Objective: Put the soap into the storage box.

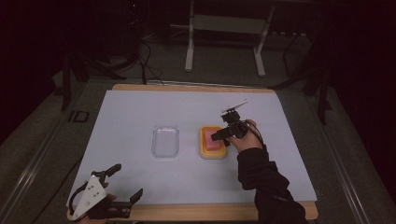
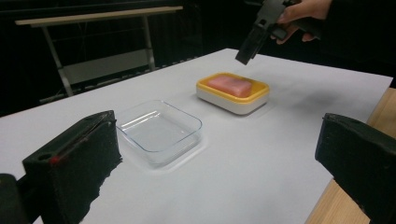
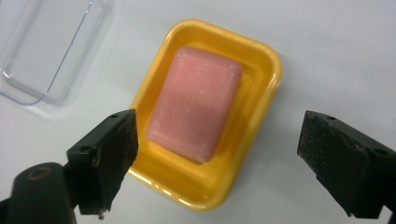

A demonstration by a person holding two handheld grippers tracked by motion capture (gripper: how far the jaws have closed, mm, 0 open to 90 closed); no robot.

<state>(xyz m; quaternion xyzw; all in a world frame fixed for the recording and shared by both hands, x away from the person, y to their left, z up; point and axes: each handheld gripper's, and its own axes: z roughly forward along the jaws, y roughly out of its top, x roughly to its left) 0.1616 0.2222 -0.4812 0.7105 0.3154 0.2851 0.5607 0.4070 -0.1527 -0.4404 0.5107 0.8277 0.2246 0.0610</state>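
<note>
While jaws gape, right hand-held gripper (image 3: 217,158) above soap (image 3: 196,109)

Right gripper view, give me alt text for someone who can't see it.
A pink bar of soap lies in a yellow dish on a white table, seen from above between the open black jaws of the right hand-held gripper. A clear empty container sits at upper left.

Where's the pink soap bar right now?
The pink soap bar lies in the yellow dish on the white table cover, right of the clear tray in the high view, directly under the open right gripper.
</note>
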